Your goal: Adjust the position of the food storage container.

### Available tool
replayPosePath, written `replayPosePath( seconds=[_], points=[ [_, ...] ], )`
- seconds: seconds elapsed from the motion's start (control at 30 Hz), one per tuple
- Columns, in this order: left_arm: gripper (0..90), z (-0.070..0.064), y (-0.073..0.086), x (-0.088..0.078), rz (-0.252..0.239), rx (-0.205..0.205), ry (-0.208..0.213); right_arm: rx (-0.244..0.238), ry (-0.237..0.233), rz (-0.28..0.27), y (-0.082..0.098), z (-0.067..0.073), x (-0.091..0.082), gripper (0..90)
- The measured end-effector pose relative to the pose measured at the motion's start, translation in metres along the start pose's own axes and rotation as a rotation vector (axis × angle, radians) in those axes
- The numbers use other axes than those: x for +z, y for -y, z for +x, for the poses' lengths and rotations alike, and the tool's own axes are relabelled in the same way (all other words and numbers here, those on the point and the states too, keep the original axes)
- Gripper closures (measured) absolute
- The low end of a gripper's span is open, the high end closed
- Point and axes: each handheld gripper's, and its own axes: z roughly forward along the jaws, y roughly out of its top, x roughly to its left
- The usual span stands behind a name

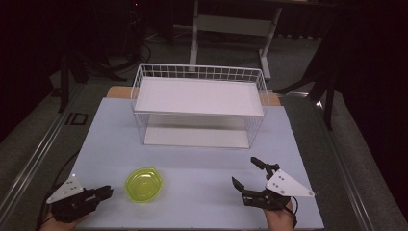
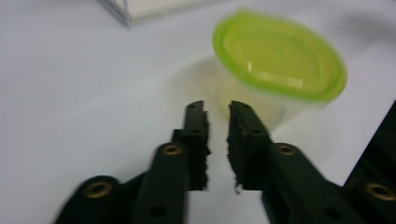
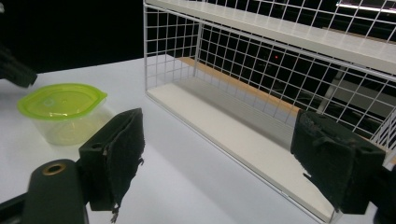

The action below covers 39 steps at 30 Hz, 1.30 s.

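Observation:
A clear tub with a lime-green lid [image 1: 143, 185] stands on the white table near the front, left of centre. My left gripper [image 1: 107, 192] lies just left of the tub, apart from it. Its jaws are nearly together with only a thin gap and hold nothing. In the left gripper view the tub [image 2: 280, 60] sits just beyond the left gripper [image 2: 215, 106]. My right gripper [image 1: 244, 171] rests at the front right, wide open and empty. In the right gripper view the tub [image 3: 60, 109] stands off to the left of the right gripper [image 3: 224, 140].
A white wire rack [image 1: 199, 96] with an upper and a lower shelf stands at the back middle of the table; its lower shelf [image 3: 243, 140] lies ahead of my right gripper. Table edges run close behind both hands. A desk frame [image 1: 231, 24] stands on the dark floor beyond.

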Motion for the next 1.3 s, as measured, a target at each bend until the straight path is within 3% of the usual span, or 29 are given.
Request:
replayPosePath(
  seconds=[0.03, 0.13, 0.2, 0.47, 0.63, 0.83, 1.07, 1.27, 1.3],
  points=[
    [89.6, -0.002, -0.001, 0.006, 0.04, 0.01, 0.035, 0.001, -0.001, -0.001, 0.0, 0.0, 0.0, 17.3],
    [90.0, -0.009, -0.004, 0.017, 0.098, 0.037, 0.084, 0.003, -0.001, -0.001, 0.0, 0.0, -0.001, 17.3],
    [90.0, -0.011, -0.005, 0.024, 0.123, 0.042, 0.092, 0.002, -0.002, -0.001, 0.0, 0.0, 0.0, 17.3],
    [90.0, -0.01, -0.018, 0.043, 0.129, 0.029, 0.102, 0.004, -0.001, -0.001, 0.0, -0.001, -0.002, 17.3],
    [90.0, -0.008, -0.025, 0.056, 0.154, 0.052, 0.084, 0.006, 0.0, -0.001, 0.0, -0.002, -0.002, 17.3],
    [90.0, -0.005, -0.033, 0.074, 0.173, 0.026, 0.095, -0.002, -0.007, 0.012, 0.001, 0.0, -0.001, 17.3],
    [90.0, -0.014, -0.05, 0.095, 0.171, 0.067, 0.106, 0.001, -0.009, 0.015, 0.001, -0.001, 0.0, 17.3],
    [90.0, -0.014, -0.051, 0.096, 0.175, 0.057, 0.092, -0.001, -0.016, 0.024, 0.002, 0.001, 0.001, 17.3],
    [90.0, -0.01, -0.049, 0.089, 0.164, 0.031, 0.075, -0.004, -0.02, 0.026, 0.002, 0.001, 0.001, 17.3]
  ],
)
